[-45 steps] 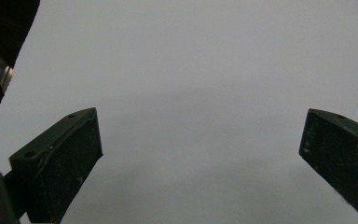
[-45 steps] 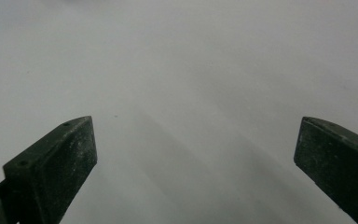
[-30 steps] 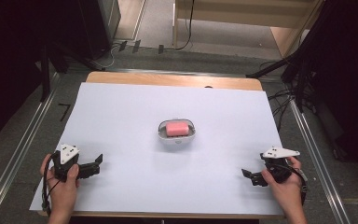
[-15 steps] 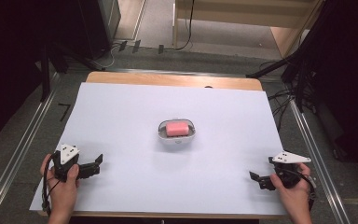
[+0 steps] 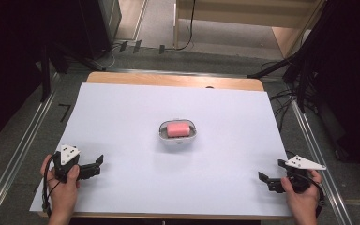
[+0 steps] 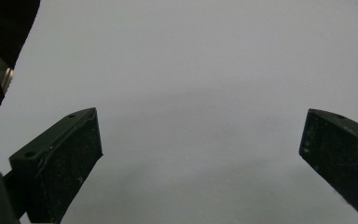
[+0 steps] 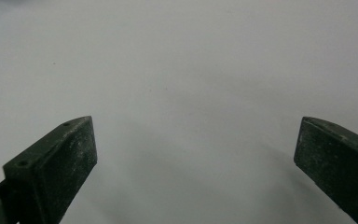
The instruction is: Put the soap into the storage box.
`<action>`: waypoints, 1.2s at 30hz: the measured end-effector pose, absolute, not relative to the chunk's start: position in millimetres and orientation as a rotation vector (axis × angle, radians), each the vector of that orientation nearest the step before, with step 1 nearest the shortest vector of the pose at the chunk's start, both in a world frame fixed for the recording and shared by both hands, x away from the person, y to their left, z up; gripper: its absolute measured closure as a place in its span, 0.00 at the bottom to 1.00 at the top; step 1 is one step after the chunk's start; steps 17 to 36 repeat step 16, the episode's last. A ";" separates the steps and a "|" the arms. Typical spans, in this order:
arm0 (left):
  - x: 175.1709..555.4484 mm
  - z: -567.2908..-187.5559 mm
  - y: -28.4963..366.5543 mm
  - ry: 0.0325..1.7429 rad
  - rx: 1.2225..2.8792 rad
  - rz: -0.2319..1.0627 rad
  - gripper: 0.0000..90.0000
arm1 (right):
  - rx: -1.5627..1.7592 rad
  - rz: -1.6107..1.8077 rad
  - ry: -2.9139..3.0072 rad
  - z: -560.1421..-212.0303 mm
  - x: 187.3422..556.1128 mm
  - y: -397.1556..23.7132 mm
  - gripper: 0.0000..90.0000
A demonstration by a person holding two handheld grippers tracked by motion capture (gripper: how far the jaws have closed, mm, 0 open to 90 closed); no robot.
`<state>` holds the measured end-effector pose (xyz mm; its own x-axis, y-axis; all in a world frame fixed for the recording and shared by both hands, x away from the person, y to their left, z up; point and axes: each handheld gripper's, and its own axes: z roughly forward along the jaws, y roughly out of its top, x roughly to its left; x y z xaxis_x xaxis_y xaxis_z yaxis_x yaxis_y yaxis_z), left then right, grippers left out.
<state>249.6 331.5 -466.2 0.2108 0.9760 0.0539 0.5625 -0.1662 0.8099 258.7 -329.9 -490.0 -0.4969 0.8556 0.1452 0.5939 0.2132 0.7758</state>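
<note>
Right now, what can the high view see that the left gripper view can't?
High view alone: the pink block lying in a small white dish mid-table, the right gripper at the near right corner, both hands, and the floor around the table. Left gripper view alone: a close look between the left gripper, its two black jaws standing wide apart with nothing between them, and a dark edge at the far left. Both share: the white sheet covering the table, and the left gripper itself.

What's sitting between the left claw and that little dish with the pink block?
Nothing: the high view shows bare white table between the left gripper and the dish.
</note>
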 end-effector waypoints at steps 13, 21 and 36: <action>250.6 -466.2 333.6 1.444 1.810 0.775 0.00 | 1.417 1.252 2.059 -490.4 255.1 -336.9 0.00; 251.1 -466.1 334.5 1.450 1.810 0.765 0.00 | 1.407 1.219 2.073 -490.7 255.6 -333.9 0.00; 251.1 -466.1 334.5 1.450 1.810 0.765 0.00 | 1.407 1.219 2.073 -490.7 255.6 -333.9 0.00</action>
